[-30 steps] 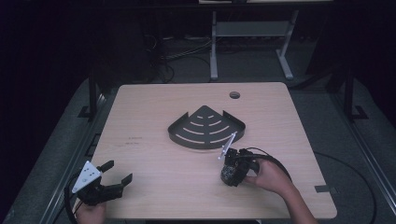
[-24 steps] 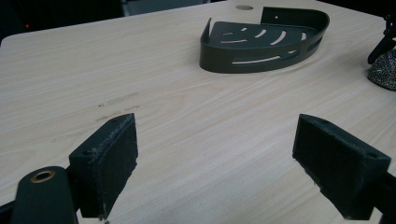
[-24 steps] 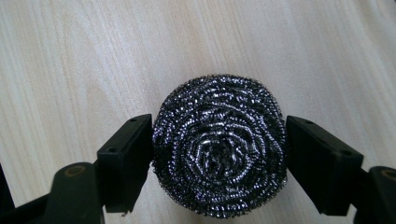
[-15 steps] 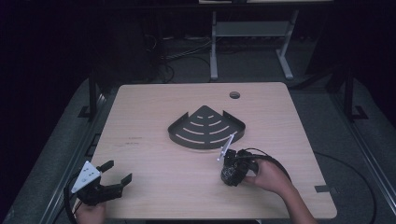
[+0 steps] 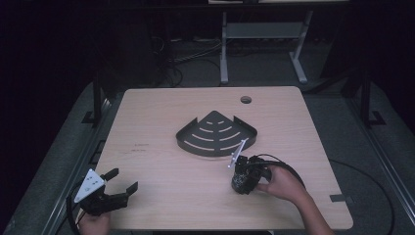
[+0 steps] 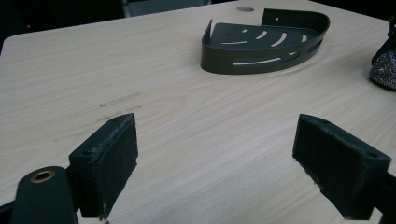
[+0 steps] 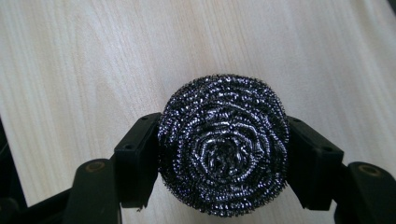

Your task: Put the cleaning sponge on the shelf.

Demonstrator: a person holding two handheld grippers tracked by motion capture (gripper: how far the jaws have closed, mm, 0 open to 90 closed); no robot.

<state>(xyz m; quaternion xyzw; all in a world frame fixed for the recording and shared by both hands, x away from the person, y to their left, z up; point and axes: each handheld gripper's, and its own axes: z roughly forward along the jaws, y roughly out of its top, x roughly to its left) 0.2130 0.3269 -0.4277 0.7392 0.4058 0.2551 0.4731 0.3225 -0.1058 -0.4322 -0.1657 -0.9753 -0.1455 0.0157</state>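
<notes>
Nearest to you, at the front left edge of the table (image 5: 147,112), your left gripper (image 5: 120,183) rests in your left hand (image 5: 93,224) with its jaws spread wide and nothing between them; in the left gripper view the two black pads (image 6: 114,158) stand well apart over bare wood. A little farther in and to your right, your right hand (image 5: 281,185) holds the right gripper (image 5: 241,182) pointed down at the tabletop. Its jaws have just been closing, and they now press on both sides of the steel wool scrubber (image 7: 223,150), a round coil of shiny wire that sits squarely between the pads in the right gripper view with the pale wood right behind it. So the scrubber is in your right gripper's clamp, at the table's front right area, just in front of the dark corner shelf (image 5: 215,134). That shelf, a slotted fan-shaped tray with a low wall, lies flat near the middle of the table, apart from the scrubber. Beyond it, near the far edge, is the round cable hole (image 5: 245,100) in the tabletop.
</notes>
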